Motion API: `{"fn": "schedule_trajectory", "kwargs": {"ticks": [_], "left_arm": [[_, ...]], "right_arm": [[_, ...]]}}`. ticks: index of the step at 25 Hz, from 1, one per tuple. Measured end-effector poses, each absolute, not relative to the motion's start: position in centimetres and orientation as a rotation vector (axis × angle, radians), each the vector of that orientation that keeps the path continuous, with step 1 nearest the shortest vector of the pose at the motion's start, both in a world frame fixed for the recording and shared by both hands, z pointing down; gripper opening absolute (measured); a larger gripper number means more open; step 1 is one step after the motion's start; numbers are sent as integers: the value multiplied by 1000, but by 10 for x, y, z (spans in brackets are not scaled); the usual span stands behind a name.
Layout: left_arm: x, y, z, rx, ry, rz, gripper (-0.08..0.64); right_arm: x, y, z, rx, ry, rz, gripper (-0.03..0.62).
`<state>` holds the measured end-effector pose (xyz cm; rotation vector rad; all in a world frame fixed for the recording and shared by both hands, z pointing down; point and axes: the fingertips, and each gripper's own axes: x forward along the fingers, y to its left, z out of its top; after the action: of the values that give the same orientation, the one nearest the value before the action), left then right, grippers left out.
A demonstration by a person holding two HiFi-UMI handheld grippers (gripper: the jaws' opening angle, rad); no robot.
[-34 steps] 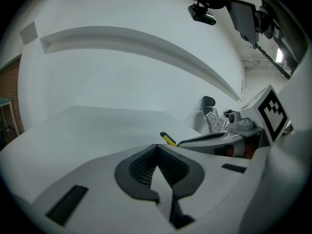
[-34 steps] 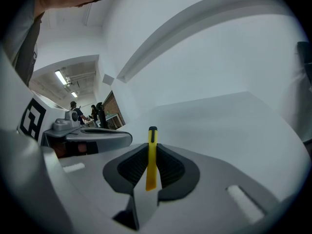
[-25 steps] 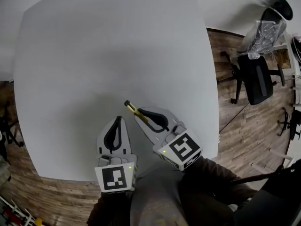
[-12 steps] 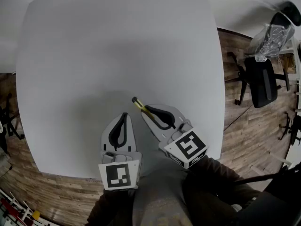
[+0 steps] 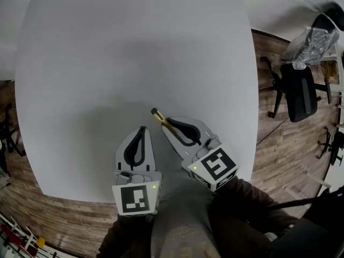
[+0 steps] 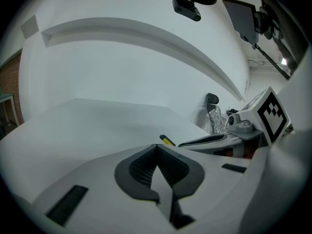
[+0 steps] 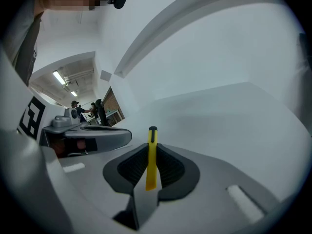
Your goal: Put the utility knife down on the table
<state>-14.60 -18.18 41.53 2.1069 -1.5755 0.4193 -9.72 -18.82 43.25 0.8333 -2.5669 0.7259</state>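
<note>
A slim yellow utility knife [image 7: 151,160] with a black tip is clamped between the jaws of my right gripper [image 7: 152,152], sticking out forward past them. From the head view the knife [image 5: 159,117] points up and left from the right gripper [image 5: 173,127], over the near part of the white table [image 5: 134,63]. My left gripper [image 5: 141,135] sits just to its left, shut with nothing between its pads. In the left gripper view the left gripper [image 6: 156,156] is shut and the knife tip [image 6: 166,140] shows beyond it to the right.
The table's near edge runs just below both grippers, with wooden floor [image 5: 269,144] beyond it. A black office chair [image 5: 298,93] with a plastic-wrapped item stands off the table's right side. People [image 7: 87,112] stand far off in the right gripper view.
Over the last second both grippers and the knife shifted slightly right in the head view. The grip on the knife is unchanged.
</note>
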Motion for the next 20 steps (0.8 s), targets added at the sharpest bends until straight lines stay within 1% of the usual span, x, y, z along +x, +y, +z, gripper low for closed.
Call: {"fn": "schedule_trajectory", "kwargs": {"ticks": [20], "left_arm": [[-152, -185, 429, 2075, -1556, 432, 2]], "right_arm": [[-100, -191, 448, 835, -2530, 755, 52]]}}
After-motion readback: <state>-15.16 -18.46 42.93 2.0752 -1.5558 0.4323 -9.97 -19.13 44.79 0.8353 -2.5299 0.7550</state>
